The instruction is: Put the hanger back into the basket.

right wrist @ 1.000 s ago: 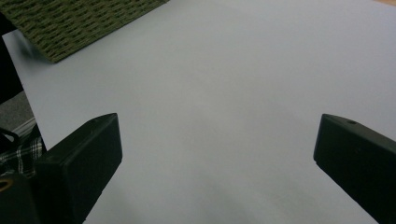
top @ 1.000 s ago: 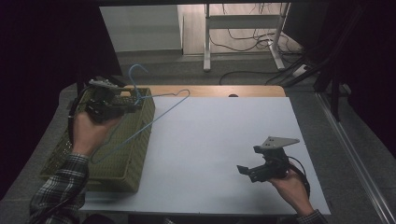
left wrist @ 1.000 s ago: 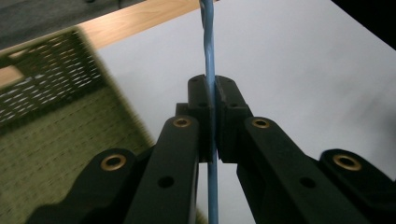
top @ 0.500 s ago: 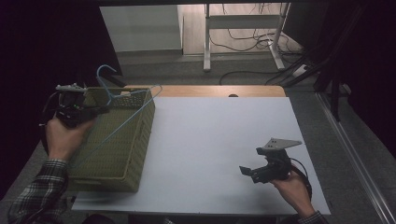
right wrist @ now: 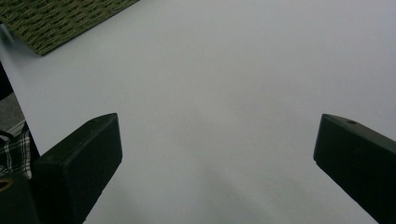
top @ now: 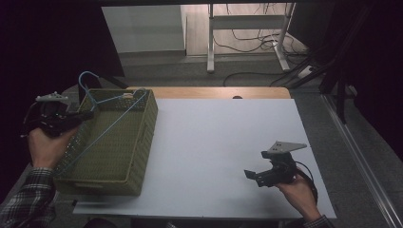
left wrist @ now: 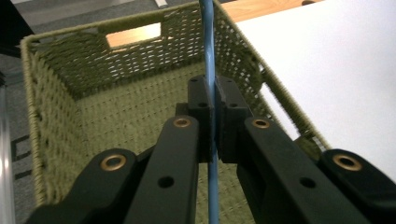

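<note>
White tabletop (top: pixel 223 142) fills the middle, with the green woven basket (top: pixel 142 137) at nine o'clock on its edge. Over the last second the blue hanger (top: pixel 107 124) has swung leftward from above the table and now lies across the basket, hook at eleven o'clock. Left gripper (top: pixel 76 117) stays clamped on its wire; it seems headed into the basket. Right gripper (top: pixel 253 175), at five o'clock, rests with jaws spread, empty.

Overhead camera faces forward; gripper cameras (both close) share the basket (top: pixel 119 142).

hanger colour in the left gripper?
Light blue hanger, clamped in the left gripper; clearest in the left gripper view.
</note>
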Available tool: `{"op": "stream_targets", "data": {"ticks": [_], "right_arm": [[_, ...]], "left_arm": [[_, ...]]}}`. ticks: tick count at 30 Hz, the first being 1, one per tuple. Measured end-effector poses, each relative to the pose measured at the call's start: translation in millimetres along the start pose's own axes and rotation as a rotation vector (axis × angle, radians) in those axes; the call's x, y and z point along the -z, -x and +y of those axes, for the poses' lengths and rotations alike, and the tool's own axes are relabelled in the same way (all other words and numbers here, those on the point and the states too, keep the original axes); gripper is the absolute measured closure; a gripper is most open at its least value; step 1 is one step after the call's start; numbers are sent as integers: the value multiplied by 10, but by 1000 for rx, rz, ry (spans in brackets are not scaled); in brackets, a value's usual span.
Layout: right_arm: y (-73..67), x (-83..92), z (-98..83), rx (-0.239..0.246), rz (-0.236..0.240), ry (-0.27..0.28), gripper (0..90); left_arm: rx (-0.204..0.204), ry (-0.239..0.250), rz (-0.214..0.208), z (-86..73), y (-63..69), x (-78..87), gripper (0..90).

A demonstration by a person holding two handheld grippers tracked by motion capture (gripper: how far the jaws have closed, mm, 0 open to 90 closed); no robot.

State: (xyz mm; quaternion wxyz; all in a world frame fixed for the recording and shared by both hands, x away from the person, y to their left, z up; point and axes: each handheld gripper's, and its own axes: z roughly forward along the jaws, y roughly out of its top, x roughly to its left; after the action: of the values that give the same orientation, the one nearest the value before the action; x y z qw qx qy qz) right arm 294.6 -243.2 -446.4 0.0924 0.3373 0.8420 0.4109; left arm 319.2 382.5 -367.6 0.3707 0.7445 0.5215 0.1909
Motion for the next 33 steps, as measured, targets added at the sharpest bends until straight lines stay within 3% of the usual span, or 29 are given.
{"op": "stream_targets", "data": {"ticks": [6, 12, 19, 23, 28, 33], "right_arm": [[-8, -26, -3, 6, 1, -9, 7], [-9, -33, -11, 3, 2, -15, 7], [-21, -62, -24, 16, 5, -27, 8], [-24, -70, -30, 28, 5, -28, 7], [-13, -77, -38, 26, 7, -29, 8], [-8, -74, -39, 23, 3, -30, 7]], "left_arm": [[7, 11, 2, -143, -82, -153, 873], [27, -12, 2, -277, -138, -363, 873], [59, -75, 2, -405, -193, -579, 873], [103, -138, -1, -461, -245, -690, 871], [121, -191, 36, -526, -289, -756, 860], [107, -130, 63, -474, -238, -644, 691]]}}
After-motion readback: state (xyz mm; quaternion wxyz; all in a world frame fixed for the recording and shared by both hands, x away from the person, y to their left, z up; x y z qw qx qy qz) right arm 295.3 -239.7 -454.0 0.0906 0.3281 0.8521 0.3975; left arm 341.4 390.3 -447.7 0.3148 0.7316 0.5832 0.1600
